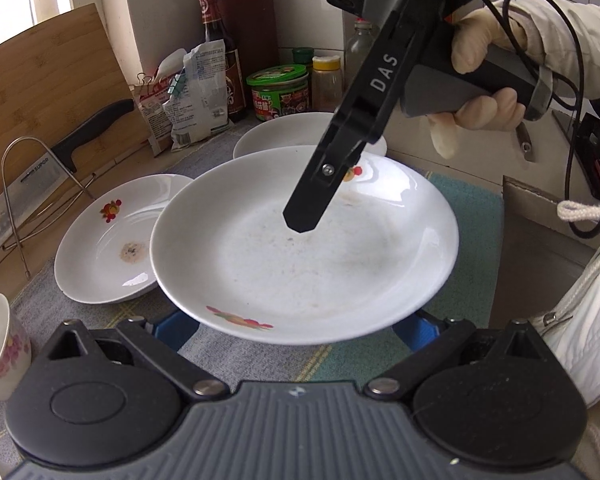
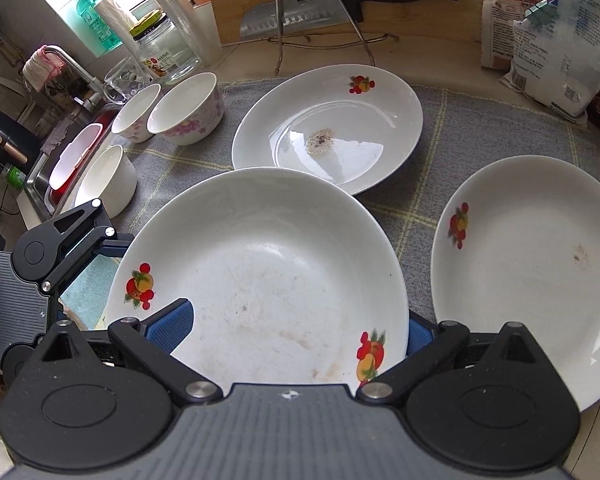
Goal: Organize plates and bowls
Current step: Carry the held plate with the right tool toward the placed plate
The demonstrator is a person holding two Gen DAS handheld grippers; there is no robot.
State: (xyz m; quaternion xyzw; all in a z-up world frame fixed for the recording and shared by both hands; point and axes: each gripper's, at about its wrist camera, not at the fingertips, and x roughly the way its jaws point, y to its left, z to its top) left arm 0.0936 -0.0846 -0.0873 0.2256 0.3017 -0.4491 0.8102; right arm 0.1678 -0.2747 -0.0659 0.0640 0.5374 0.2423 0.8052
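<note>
A white plate with fruit prints lies between my two grippers over the grey checked cloth. My left gripper is open, and both blue pads sit under the plate's near rim. My right gripper is open too: its left pad lies over the rim and its right pad below it. One black finger of the right gripper points into the plate. I cannot tell whether the plate rests on the cloth. Two more plates lie beside it. Three bowls stand at the left.
A cleaver leans in a wire rack against a wooden board. Bottles, jars and bags line the back wall. A sink lies beyond the bowls. A gloved hand holds the right gripper.
</note>
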